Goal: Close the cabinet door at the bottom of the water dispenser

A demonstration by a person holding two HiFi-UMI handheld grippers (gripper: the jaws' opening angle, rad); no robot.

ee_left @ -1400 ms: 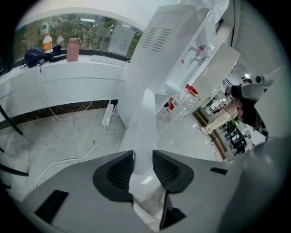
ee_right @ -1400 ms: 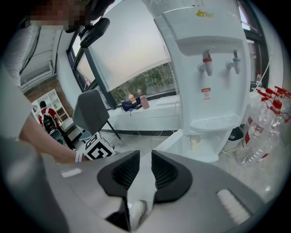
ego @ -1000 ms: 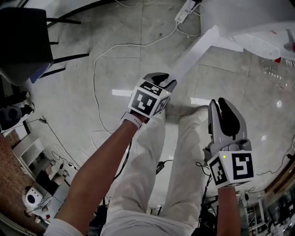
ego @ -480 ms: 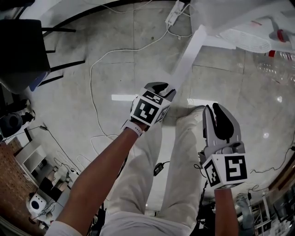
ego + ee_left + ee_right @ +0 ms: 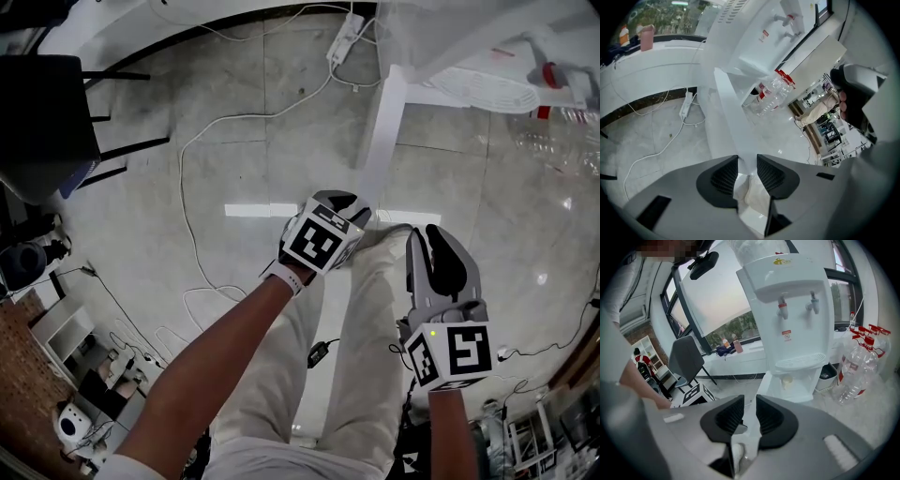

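Just ahead of the left gripper (image 5: pixel 347 202) — jaws spread, clamping nothing — stands the open cabinet door (image 5: pixel 382 122), its edge toward the gap.

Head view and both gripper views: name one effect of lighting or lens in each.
Head view: a bright streak of glare lies on the glossy floor. Left gripper view: the wide lens curves the white ledge, and the corners go black. Right gripper view: the window is nearly washed out behind the sharp water dispenser.
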